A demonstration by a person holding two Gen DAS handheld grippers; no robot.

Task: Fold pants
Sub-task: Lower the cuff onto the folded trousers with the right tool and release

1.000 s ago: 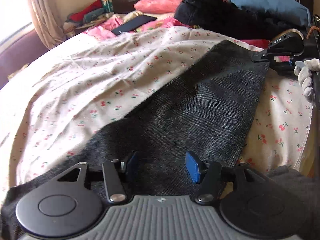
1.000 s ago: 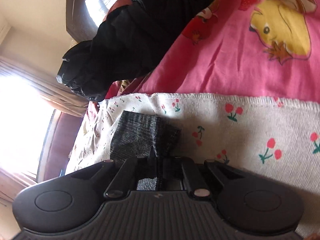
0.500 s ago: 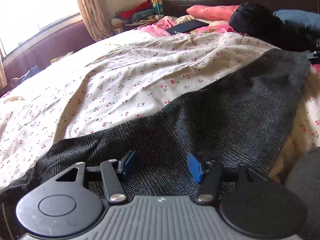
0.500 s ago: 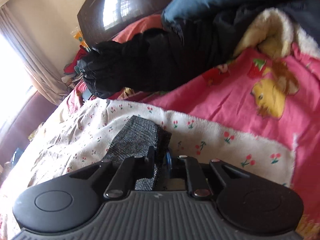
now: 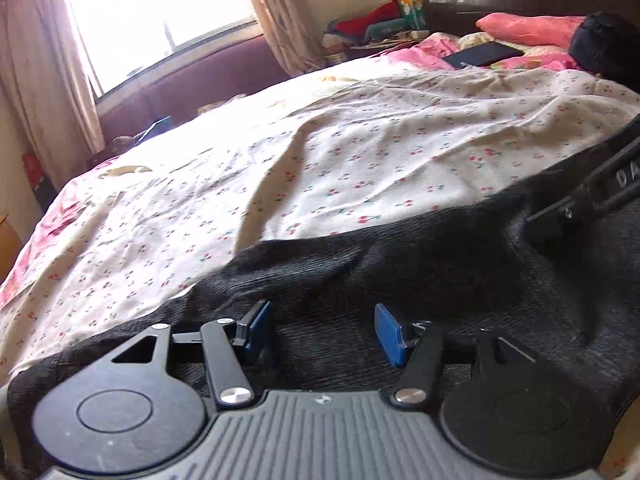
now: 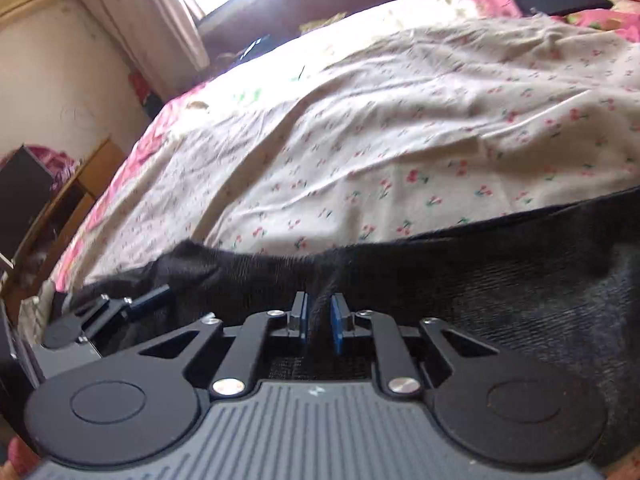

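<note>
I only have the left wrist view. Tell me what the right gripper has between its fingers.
Observer: A pinched-up ridge of the dark pants runs between the blue pads of the right gripper, whose jaws are closing on it.
Operator: Say where my left gripper sits from there.
Observer: The left gripper shows at the lower left of the right wrist view, over the pants' left end and apart from the right one.
Operator: Report what's beyond that end.
Observer: A piece of wooden furniture stands beside the bed.
</note>
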